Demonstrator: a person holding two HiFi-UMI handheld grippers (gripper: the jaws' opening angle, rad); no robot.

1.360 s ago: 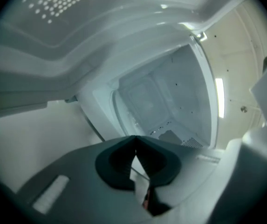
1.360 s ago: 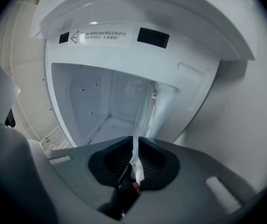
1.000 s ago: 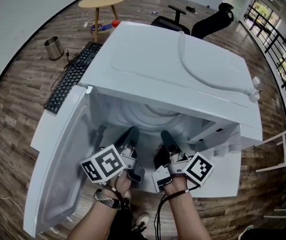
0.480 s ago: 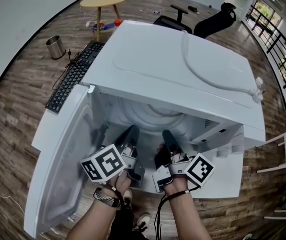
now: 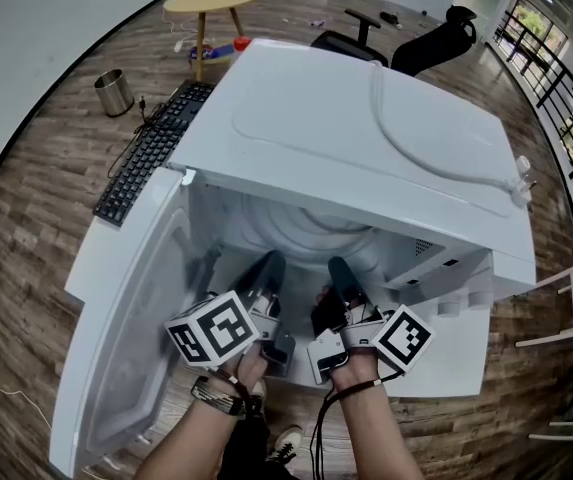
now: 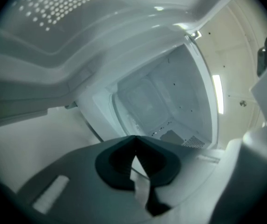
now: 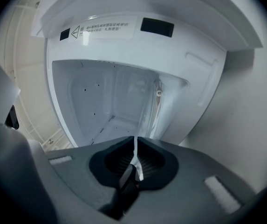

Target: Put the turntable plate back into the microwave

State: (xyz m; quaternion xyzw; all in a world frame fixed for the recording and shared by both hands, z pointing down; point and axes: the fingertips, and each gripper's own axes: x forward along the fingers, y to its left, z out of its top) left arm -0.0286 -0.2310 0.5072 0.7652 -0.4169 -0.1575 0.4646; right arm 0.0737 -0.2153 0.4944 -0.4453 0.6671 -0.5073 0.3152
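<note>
**Head view.** The microwave (image 5: 366,138) stands with its door (image 5: 131,338) swung open to the left. My left hand-held gripper (image 5: 269,262) and right hand-held gripper (image 5: 337,267) reach into the cavity (image 5: 406,253) side by side, close together. Just past their tips the plate (image 5: 301,230) shows as a pale ringed disc inside the cavity, partly under the microwave's top edge. A keyboard (image 5: 151,153) lies at the far left, with a bin (image 5: 113,91) beyond it. A chair (image 5: 421,43) stands behind the microwave.

**Left gripper view.** My left hand-held gripper (image 6: 134,140) has its jaws pressed together, having just closed the last bit. Only a pale sliver shows in the slit behind the tips, and I see no object pinched there. The white cavity (image 6: 161,97) opens ahead. The door's dotted screen (image 6: 54,13) fills the upper left. I cannot pick out the plate for sure here.

**Right gripper view.** My right hand-held gripper (image 7: 134,140) also has its jaws together, with a thin pale line between them. The cavity (image 7: 105,97) lies straight ahead. A label (image 7: 103,30) sits on the frame above the opening.
</note>
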